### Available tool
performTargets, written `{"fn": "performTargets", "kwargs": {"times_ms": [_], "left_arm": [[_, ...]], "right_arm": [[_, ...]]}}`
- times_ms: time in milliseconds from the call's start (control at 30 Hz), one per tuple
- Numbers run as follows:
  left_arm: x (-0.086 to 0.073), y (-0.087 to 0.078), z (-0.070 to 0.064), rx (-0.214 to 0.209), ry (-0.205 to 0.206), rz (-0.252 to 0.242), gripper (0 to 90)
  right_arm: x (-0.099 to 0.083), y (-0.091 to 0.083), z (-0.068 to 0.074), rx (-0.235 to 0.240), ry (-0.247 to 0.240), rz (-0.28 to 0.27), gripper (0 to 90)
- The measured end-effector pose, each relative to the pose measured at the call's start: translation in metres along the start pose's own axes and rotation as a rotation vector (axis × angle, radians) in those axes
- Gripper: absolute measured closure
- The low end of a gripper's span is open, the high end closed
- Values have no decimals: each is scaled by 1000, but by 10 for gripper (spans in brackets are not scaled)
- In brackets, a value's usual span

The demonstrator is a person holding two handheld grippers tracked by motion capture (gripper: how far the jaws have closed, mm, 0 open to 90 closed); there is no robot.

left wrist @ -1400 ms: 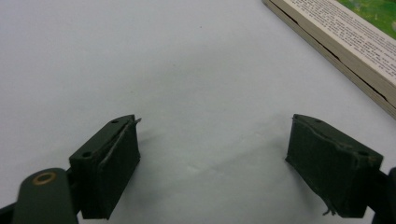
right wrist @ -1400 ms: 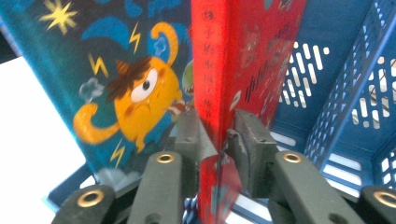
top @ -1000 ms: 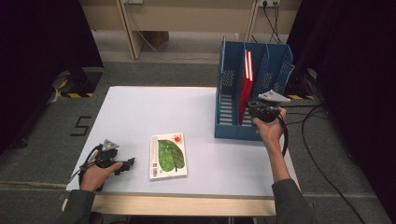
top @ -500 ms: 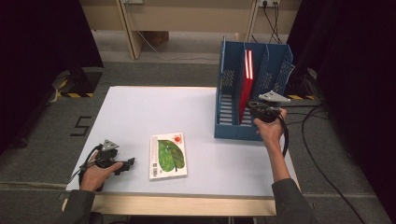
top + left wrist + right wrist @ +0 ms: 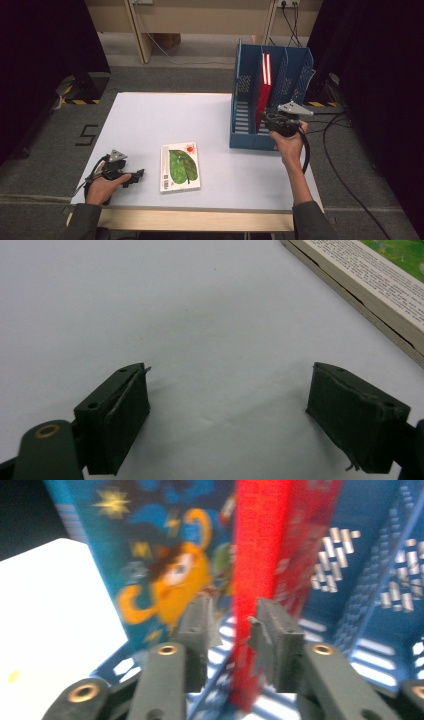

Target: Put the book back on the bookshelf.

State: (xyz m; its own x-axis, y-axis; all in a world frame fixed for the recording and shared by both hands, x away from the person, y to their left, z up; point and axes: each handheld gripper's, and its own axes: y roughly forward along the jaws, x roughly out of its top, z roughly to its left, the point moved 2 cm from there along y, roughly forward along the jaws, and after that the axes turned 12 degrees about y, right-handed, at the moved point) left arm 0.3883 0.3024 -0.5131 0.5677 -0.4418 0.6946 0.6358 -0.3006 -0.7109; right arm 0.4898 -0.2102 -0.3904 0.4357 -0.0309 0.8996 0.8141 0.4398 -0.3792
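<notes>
**Clerk:** Item one, worktop (image 5: 150, 120): white, carried everything. Item two, blue file rack (image 5: 272, 87): stood at its far right, divided into slots. Item three, red book (image 5: 263, 82): upright in a middle slot of the rack, spine toward the person. Item four, leaf-cover book (image 5: 180, 166): flat, near the front edge, left of centre.

**Checker:** And the grippers?

**Clerk:** Item five, right gripper (image 5: 234, 625): at the rack's open front, jaws nearly closed with a narrow gap; the red book's front edge lay in or just behind that gap. Contact could not be told from the blurred right gripper view. Item six, left gripper (image 5: 227, 405): low over the bare worktop, jaws wide apart, holding nothing; the leaf-cover book's page edge lay just beyond its right jaw.

**Checker:** Risks?

**Clerk:** Judged only: a thin pinch on the red book's edge could slip as it is drawn out. A skewed pull might jam the book against a divider and drag or tip the rack, since nothing steadied it.
</notes>
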Motion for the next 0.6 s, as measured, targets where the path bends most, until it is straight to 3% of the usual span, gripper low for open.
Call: {"fn": "performTargets", "kwargs": {"times_ms": [100, 200, 367, 600], "left_arm": [[0, 0, 0, 0, 0, -1, 155], [0, 0, 0, -1, 1, 1, 155], [2, -1, 1, -4, -4, 14, 166], [6, -4, -5, -53, -37, -20, 201]], "right_arm": [[-7, -10, 13, 33, -5, 3, 596], [-18, -18, 26, 78, 29, 6, 547], [-39, -14, 40, 146, 95, 45, 490], [-58, -7, 52, 162, 122, 92, 420]]}}
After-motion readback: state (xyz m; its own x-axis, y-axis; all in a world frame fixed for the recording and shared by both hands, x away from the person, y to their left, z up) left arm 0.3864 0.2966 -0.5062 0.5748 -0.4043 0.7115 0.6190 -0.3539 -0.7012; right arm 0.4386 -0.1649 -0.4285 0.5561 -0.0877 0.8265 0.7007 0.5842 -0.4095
